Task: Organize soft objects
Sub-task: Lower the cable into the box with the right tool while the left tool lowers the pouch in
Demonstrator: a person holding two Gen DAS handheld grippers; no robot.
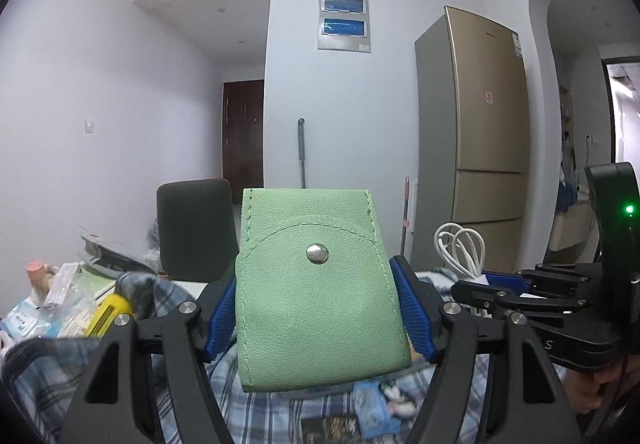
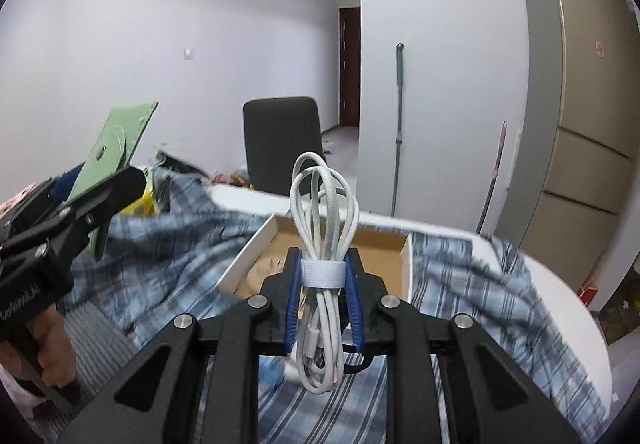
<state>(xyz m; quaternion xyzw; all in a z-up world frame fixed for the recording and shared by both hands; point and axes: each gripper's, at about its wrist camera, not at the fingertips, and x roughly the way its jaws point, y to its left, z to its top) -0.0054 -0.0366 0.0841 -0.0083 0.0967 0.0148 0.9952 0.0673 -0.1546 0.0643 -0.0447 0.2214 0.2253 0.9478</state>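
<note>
Both grippers raised: left gripper (image 1: pixel 320 308) on pouch (image 1: pixel 320 292), right gripper (image 2: pixel 323 300) on cable (image 2: pixel 322 244)

Air above the worktop (image 2: pixel 560 284) is open toward the back wall. Low down, the rumpled plaid cloth (image 2: pixel 168 256) covers most of the surface, a cardboard box (image 2: pixel 256 244) sits just ahead of the right gripper (image 2: pixel 323 284), and packets (image 1: pixel 60 304) crowd the left. The left gripper (image 1: pixel 320 304) hangs to the right one's left, apart, with a clear gap between.
</note>
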